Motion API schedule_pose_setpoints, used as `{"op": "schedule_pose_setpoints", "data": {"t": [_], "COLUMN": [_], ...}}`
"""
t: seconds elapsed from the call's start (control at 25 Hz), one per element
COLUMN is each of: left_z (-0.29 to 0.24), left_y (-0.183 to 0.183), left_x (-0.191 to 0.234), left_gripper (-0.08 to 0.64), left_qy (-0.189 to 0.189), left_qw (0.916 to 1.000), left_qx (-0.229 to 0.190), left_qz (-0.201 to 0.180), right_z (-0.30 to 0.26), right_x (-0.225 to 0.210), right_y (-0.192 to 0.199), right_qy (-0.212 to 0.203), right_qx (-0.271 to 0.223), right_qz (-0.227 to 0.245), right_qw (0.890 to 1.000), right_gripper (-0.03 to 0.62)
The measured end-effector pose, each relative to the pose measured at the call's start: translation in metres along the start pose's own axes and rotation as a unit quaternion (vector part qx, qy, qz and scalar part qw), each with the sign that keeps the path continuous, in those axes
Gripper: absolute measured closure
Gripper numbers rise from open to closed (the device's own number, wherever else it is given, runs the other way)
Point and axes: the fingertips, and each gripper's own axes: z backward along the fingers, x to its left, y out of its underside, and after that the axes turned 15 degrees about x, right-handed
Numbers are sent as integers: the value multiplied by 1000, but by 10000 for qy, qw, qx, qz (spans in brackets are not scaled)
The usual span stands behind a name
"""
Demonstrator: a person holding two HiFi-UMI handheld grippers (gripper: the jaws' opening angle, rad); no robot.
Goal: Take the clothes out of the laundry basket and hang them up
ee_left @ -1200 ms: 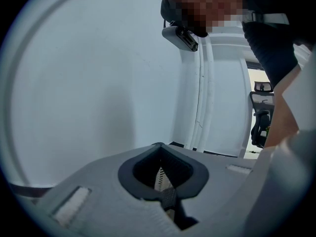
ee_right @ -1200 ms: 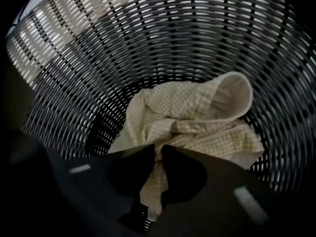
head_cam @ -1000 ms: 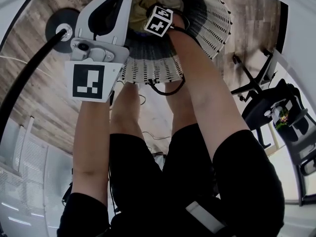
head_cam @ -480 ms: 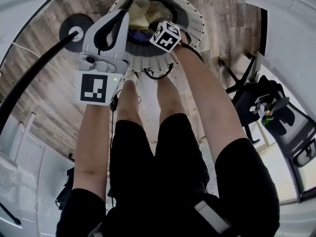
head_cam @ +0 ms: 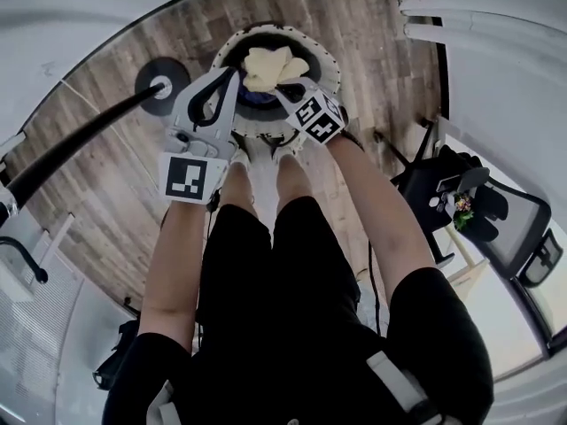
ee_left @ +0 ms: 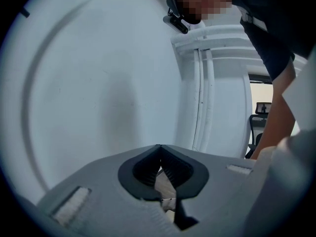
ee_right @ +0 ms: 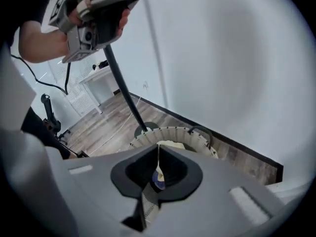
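Note:
The round white laundry basket (head_cam: 330,60) stands on the wooden floor in front of the person's feet. A cream garment (head_cam: 270,65) lies on top in it, over something dark blue. My left gripper (head_cam: 229,76) hangs above the basket's left rim. My right gripper (head_cam: 285,91) points steeply down at the basket from above. In the left gripper view the left gripper (ee_left: 159,149) faces a white wall, its tips together with nothing in them. The right gripper (ee_right: 158,147) is shut and empty over the basket (ee_right: 195,132) and the cream garment (ee_right: 170,144).
A black pole (head_cam: 80,135) on a round base (head_cam: 159,87) stands left of the basket, also seen as the pole (ee_right: 123,90) in the right gripper view. An office chair (head_cam: 461,202) is at the right. A white radiator (head_cam: 35,326) is at the lower left.
Both grippers have risen well above the basket, empty. The person has straightened up, so the basket looks smaller and farther below.

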Motion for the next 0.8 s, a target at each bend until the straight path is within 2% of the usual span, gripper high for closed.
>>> {"op": "schedule_pose_setpoints", "data": {"t": [0.24,0.44,0.64,0.8], "left_z": [44,84,135,169], "left_y": [-50,-91,-137,-168], "left_x": [-9,-24,-34,-49], "left_gripper": [558,558,558,558], "left_qy": [50,81,176,329], "left_qw": [10000,9996,9991,9983], "left_qx": [-49,-133,-224,-250], "left_qz": [-64,-224,-303,-420], "right_z": [109,205,294,358], "right_x": [29,69,109,133], "right_y": [-49,-89,-129,-151], "right_qy": [222,271,237,208], "right_qx": [-599,-1238,-2098,-2786], "right_qz": [-110,-169,-338,-517], "right_qw": [9979,9918,9769,9588], "right_gripper": [581,581,581,581]}}
